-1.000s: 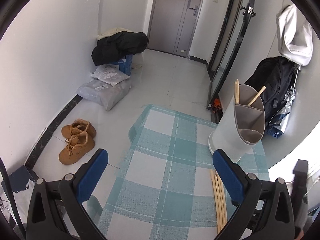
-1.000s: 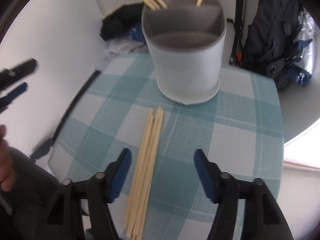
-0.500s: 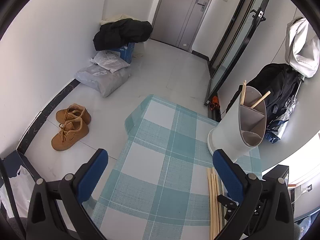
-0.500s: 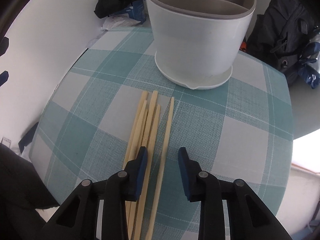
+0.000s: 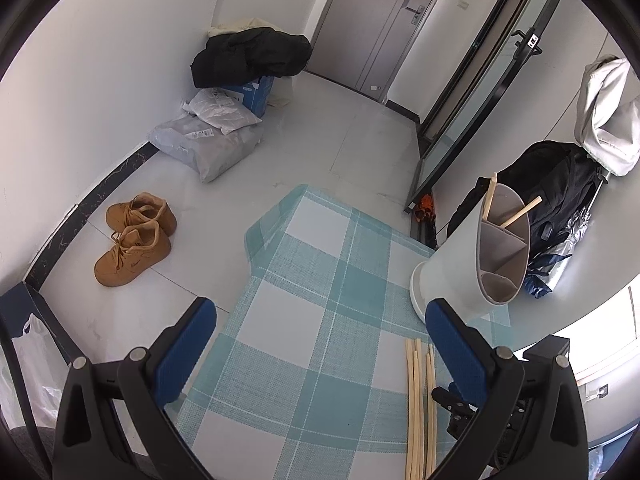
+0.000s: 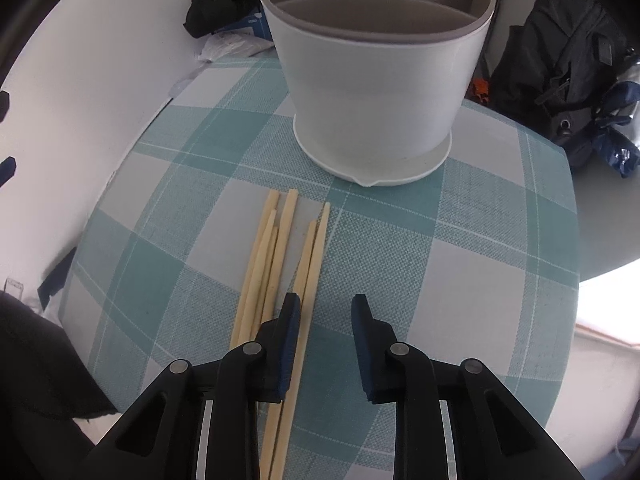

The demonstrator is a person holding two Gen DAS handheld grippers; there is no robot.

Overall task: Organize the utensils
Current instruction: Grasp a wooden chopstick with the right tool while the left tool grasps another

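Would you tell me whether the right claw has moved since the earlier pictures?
Yes. The right claw has come down toward the chopsticks; the white holder looms larger. Its jaws have just been closing, two chopsticks between them, not yet pinched.

Bright daylight, blown-out glare at right edges, soft shadows, strong fisheye curving, dark vignetted corners

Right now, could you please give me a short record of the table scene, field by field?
surface: teal-and-white checked tablecloth
holder: white divided utensil holder, upright, with chopsticks standing in its far compartments
loose items: wooden chopsticks lying flat in front of the holder
right gripper: low over the chopsticks, fingers just narrowed, two sticks between them, not yet pinched
left gripper: open, empty
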